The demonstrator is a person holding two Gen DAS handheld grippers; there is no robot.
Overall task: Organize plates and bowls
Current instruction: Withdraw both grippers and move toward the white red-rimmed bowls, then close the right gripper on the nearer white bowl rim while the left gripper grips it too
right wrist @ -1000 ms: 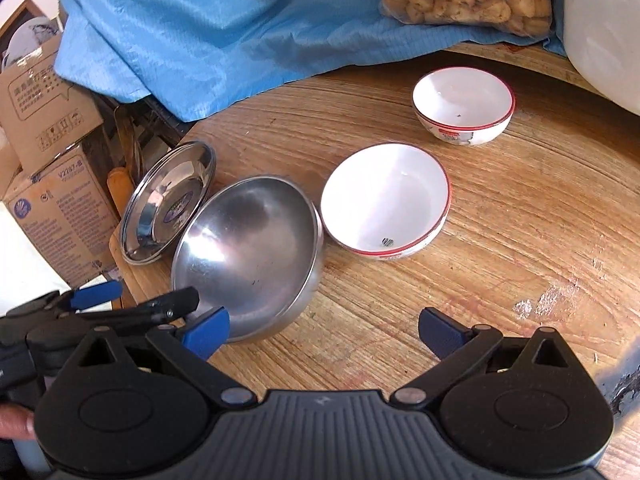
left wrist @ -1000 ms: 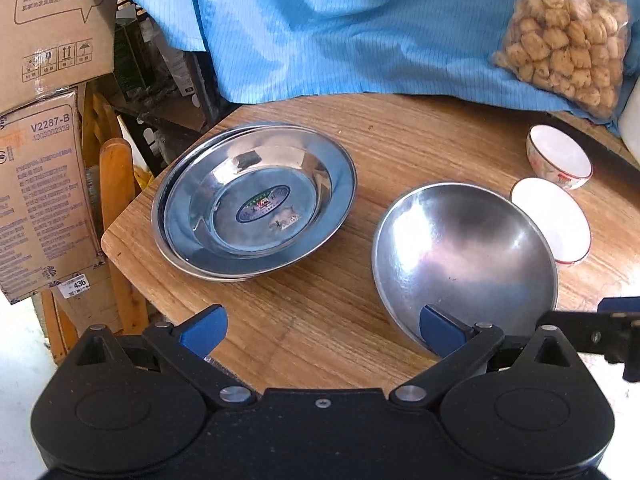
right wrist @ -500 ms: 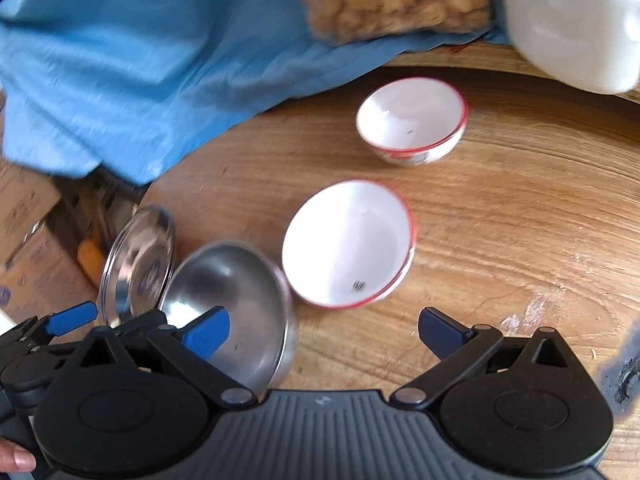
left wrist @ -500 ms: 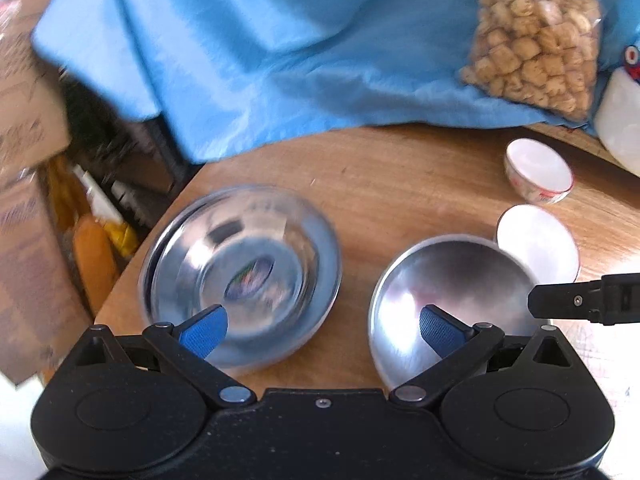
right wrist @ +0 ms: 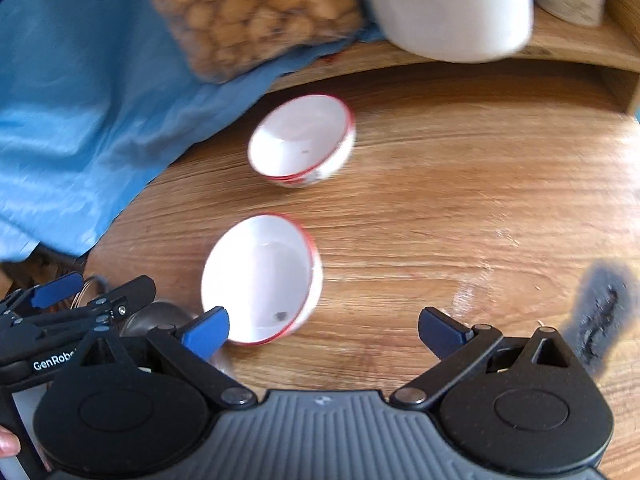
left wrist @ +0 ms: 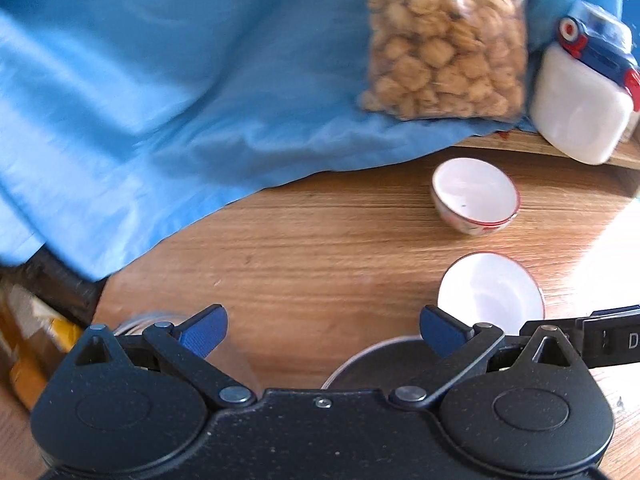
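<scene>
My left gripper (left wrist: 322,330) spread wide, holding nothing, above the steel bowl (left wrist: 384,360); my right gripper (right wrist: 323,330) equally spread, empty, its left fingertip (right wrist: 206,330) overlapping the near white bowl (right wrist: 260,280)

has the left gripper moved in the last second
Yes. The left gripper has swung forward and right: against the wooden table, the steel bowl has slid under its fingers and the bag of snacks fills more of the view.

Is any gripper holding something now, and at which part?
Nothing is held. The left gripper and the right gripper are both open, above the table.
</scene>
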